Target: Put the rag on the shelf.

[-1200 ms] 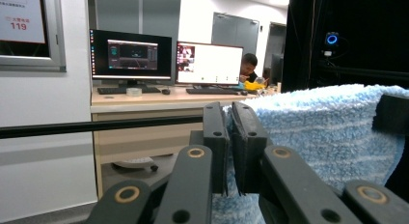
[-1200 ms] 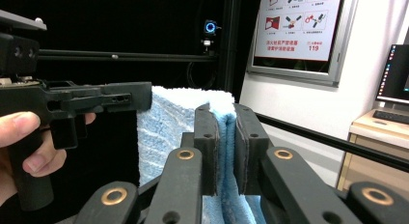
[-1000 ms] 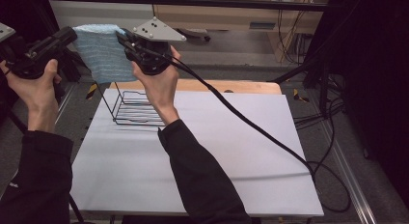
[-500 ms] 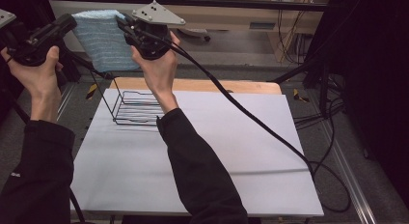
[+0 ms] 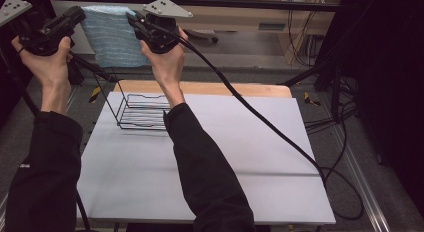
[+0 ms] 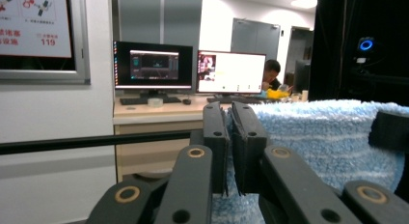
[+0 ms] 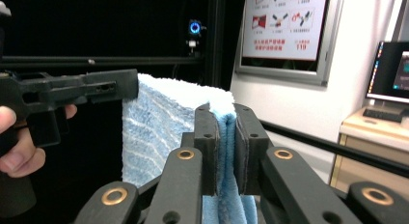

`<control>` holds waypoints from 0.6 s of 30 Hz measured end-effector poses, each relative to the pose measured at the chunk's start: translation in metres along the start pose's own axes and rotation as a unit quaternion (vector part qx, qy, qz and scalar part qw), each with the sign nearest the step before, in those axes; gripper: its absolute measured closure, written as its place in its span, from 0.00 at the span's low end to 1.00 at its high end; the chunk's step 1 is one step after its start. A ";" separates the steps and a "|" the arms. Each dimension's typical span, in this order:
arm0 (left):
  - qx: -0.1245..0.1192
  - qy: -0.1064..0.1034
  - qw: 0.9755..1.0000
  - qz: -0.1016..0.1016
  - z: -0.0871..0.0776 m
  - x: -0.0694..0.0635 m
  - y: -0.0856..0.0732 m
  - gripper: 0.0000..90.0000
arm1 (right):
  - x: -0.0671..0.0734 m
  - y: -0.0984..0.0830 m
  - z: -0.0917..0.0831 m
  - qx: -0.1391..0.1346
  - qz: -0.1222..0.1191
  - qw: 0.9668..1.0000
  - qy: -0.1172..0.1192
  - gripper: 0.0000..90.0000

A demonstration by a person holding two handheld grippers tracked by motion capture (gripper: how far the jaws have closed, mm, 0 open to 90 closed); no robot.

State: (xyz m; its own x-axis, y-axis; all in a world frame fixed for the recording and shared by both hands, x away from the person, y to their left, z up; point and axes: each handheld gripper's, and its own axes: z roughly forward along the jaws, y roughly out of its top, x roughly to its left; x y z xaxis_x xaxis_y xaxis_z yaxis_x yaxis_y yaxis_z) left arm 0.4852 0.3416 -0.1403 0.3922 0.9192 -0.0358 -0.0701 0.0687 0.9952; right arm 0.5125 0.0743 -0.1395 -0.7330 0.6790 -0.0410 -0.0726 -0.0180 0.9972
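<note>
A person stands at a white worktop (image 5: 240,157) with both arms raised, a pair of black tongs in each hand. Between the two hangs a light blue towel (image 5: 112,34), striped and fluffy, held up in the air above the far left corner of the worktop and spread flat like a small curtain.

The left tongs (image 5: 79,13) are clamped tight on the towel's upper left edge; in the left gripper view the two pads (image 6: 248,147) press the fabric between them with almost no gap. The right tongs (image 5: 134,17) pinch the upper right edge the same way, and in the right gripper view a fold of towel rises between the closed pads (image 7: 207,147).

Below the towel, a black wire rack (image 5: 142,112) sits on the worktop near its far left edge, well apart from the cloth. A black cable (image 5: 260,117) trails from the right tongs across the worktop.
</note>
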 end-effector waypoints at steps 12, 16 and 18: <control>0.023 -0.012 1.000 0.001 0.009 0.009 -0.028 0.95 | -0.007 -0.023 0.009 0.035 0.000 0.999 -0.015 0.91; 0.032 -0.017 0.999 0.000 0.010 0.008 -0.036 0.95 | -0.009 -0.030 0.007 0.042 0.000 0.999 -0.015 0.92; 0.040 -0.019 0.999 0.004 0.010 0.008 -0.040 0.95 | -0.010 -0.034 0.007 0.047 0.003 0.999 -0.015 0.91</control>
State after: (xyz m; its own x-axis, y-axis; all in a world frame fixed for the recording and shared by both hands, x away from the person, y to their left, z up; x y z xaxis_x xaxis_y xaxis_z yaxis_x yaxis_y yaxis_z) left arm 0.5003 0.3420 -0.1794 0.4260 0.9043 -0.0257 0.0002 0.0282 0.9996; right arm 0.5270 0.0726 -0.1726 -0.7118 0.7015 -0.0352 -0.0041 0.0459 0.9989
